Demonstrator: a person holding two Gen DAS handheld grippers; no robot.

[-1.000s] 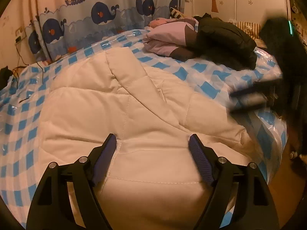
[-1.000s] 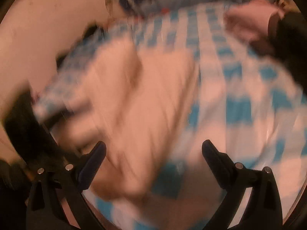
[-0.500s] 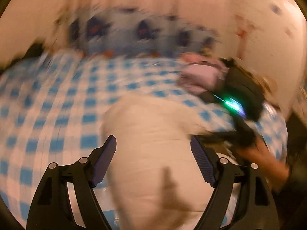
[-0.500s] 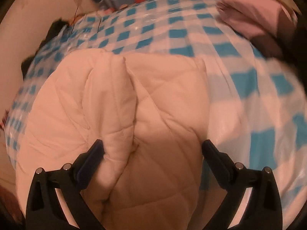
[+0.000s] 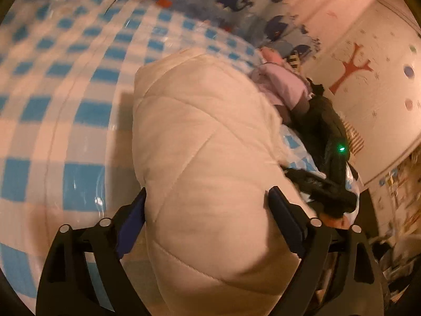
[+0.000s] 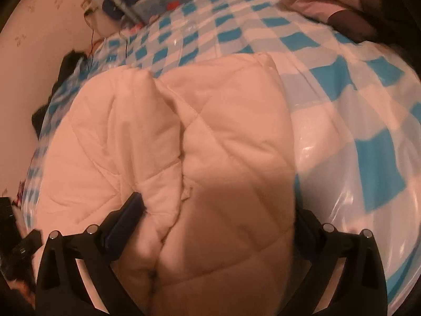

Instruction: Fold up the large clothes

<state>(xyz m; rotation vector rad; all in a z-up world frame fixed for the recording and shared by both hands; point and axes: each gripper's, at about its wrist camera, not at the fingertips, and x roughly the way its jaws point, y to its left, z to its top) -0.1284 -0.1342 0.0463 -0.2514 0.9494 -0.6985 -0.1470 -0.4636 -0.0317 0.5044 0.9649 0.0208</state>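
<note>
Since a second ago, both hand-held grippers have swung round the cream quilted coat [image 5: 205, 142], now bundled narrower on the checked bed [image 5: 52, 110]. Left hand-held gripper [image 5: 208, 202] is opening wide, straddling the coat's end; right hand-held gripper [image 6: 218, 210] also straddles it, spread wide.

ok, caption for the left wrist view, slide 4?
Left gripper opening astride folded cream quilted coat on blue-checked cover.

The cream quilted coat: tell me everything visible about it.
The cream quilted coat is puffy, stitched in diamond panels, and folded into a thick bundle on the blue-checked cover. One folded layer overlaps another along a central seam. The opening left tool and the right tool each straddle its near end.
</note>
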